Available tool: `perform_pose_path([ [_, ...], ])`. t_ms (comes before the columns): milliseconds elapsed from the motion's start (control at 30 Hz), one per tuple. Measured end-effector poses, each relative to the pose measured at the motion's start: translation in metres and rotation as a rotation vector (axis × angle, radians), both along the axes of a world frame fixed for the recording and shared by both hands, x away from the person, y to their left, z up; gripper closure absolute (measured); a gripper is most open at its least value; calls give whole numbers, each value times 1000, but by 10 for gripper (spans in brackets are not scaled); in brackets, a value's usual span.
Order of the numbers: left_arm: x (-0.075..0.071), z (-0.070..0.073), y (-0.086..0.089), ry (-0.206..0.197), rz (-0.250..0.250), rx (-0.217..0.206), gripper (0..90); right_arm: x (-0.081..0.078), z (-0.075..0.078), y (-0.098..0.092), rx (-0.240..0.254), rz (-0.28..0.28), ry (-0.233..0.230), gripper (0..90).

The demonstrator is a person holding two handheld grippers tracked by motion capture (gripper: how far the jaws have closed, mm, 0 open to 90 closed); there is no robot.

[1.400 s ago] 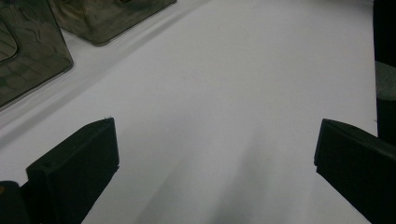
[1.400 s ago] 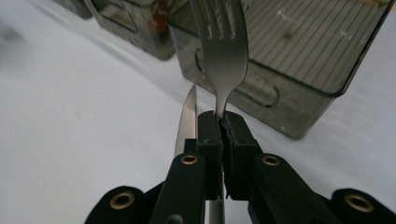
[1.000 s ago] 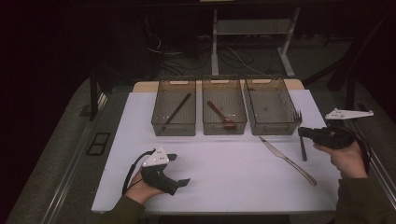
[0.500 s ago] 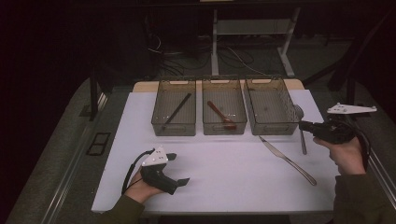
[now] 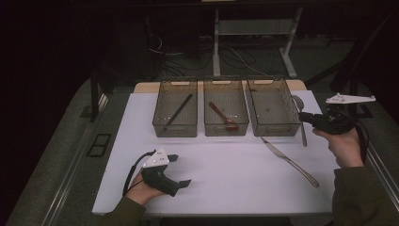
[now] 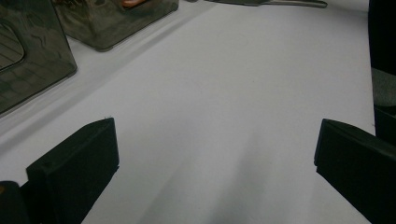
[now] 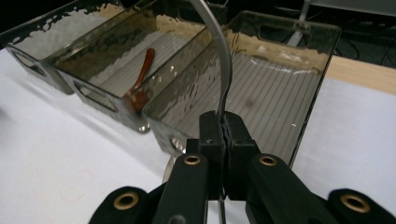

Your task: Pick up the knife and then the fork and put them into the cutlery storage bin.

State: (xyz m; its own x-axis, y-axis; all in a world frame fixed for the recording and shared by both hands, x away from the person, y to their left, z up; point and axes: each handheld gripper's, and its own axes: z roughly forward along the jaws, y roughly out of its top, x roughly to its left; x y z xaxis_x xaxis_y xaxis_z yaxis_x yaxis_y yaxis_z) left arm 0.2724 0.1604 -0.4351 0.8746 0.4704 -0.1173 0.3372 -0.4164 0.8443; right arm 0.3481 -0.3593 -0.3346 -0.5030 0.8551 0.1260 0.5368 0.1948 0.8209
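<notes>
White table surface [image 5: 226, 174], dim room behind, cables and a stand's legs on the floor at the far side.

Left to right:

1. My left gripper [image 5: 176, 170], near-left on the table, in my left hand [image 5: 141, 188]. Its jaws stand spread wide with nothing between them; the left gripper view looks across bare white surface between the two black pads.

2. Left bin [image 5: 175, 115], far side: one dark stick-like utensil [image 5: 179, 112] lying on a slant inside. Sorted, by my judgement.

3. Middle bin [image 5: 226, 114]: one brown wooden spoon [image 5: 223, 116], bowl at the near end. Also looks sorted.

4. Right bin [image 5: 273, 110]: no utensil seen in it.

5. Knife [image 5: 289, 161], flat on the table near the right bin, long axis slanted from far-left to near-right, blade toward the bins. Not yet handled.

6. Metal spoon [image 7: 223, 65], just right of the right bin. My right gripper [image 7: 223, 135] has its jaws pressed together on the handle. In the high view the long axis runs near-to-far along the bin's right wall, bowl at the far end; whether the far end touches the table I cannot tell.

Progress, as I judge it: two pieces binned, one in my grip, one left lying.
</notes>
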Motion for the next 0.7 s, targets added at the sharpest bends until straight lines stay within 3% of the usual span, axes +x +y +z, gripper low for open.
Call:
perform_pose_path([
  [400, -1, 1, -1, -3, -6, -4, 0, 33, 25, 16, -16, -16, -26, 883],
  [700, -1, 1, -2, -3, -11, -6, 0, 64, 31, 31, -58, -31, -22, 883],
])
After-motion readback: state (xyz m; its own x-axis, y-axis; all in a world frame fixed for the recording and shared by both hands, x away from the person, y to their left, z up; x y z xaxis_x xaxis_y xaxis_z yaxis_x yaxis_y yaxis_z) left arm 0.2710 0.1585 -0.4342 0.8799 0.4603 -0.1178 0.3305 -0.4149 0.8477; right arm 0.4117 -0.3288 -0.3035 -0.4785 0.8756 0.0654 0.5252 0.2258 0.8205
